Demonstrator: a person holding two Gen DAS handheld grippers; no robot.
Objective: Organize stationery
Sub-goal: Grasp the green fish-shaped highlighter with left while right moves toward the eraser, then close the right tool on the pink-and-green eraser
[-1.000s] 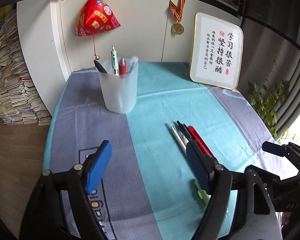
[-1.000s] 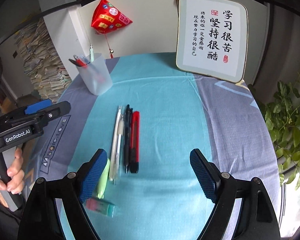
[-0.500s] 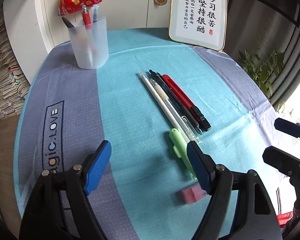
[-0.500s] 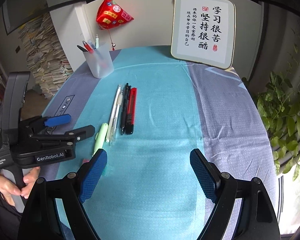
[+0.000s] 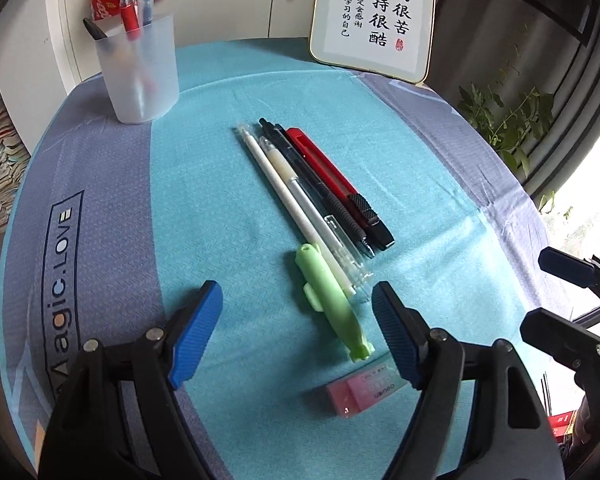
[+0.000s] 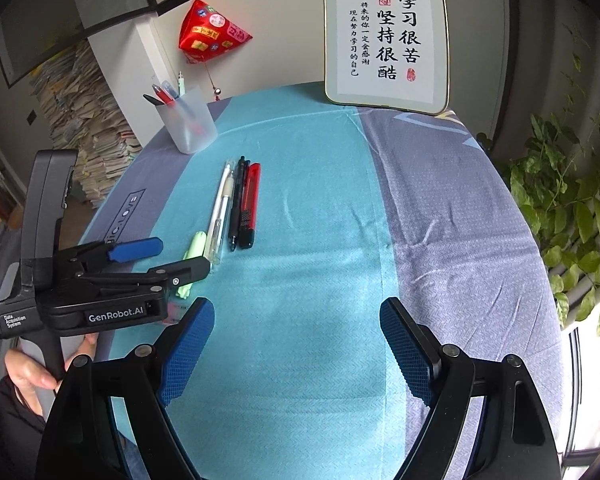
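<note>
Your left tongs (image 5: 296, 312) stand wide over the pale green plastic pen (image 5: 332, 304), apparently clear of it. It lies mid-worktop beside four pens, the pink eraser (image 5: 364, 390) nearer the front edge. Your right tongs (image 6: 296, 344) gape wide, empty, above turquoise cloth (image 6: 300, 360).

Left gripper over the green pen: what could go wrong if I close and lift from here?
1. The pale green shark-shaped pen touches the long white pen at its far end; closing the open left gripper could drag that too.
2. The pink eraser lies by the right fingertip and may get nudged.
3. The frosted plastic pen cup already holds pens; a tilted drop could catch on them.
</note>
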